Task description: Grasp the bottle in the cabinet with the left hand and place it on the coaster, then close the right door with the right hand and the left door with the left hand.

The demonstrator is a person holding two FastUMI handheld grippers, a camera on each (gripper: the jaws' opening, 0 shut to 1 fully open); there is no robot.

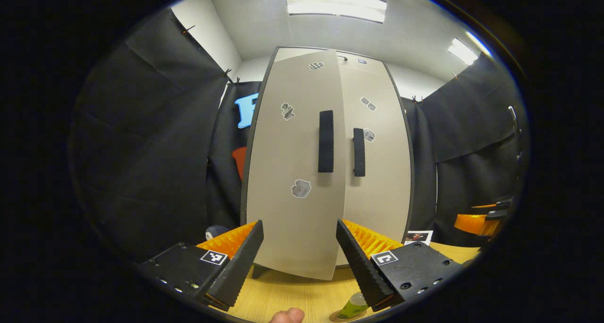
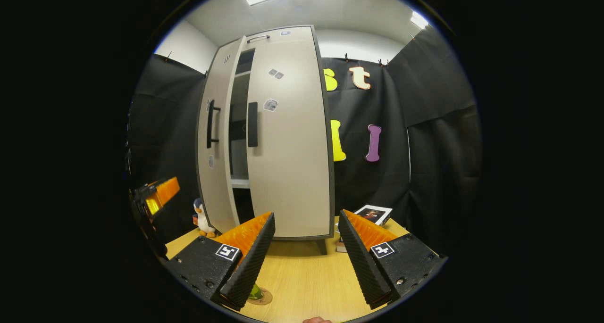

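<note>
Green bottle (image 1: 354, 306) sits low in your left gripper view, half hidden behind your left claw (image 1: 299, 257), on its round coaster (image 2: 262, 296) on the wooden bench (image 2: 306, 276); both claws gape, holding nothing.

A: How is the left gripper (image 1: 299, 247) set?
B: Fingers spread wide apart, nothing between them, pointing level and forward. A fingertip (image 1: 288, 316) of the hand holding it shows at the bottom edge.
A: The right gripper (image 2: 306, 240)?
B: Also spread, nothing between its fingers. From its view, the left gripper sits off at the left edge.
</note>
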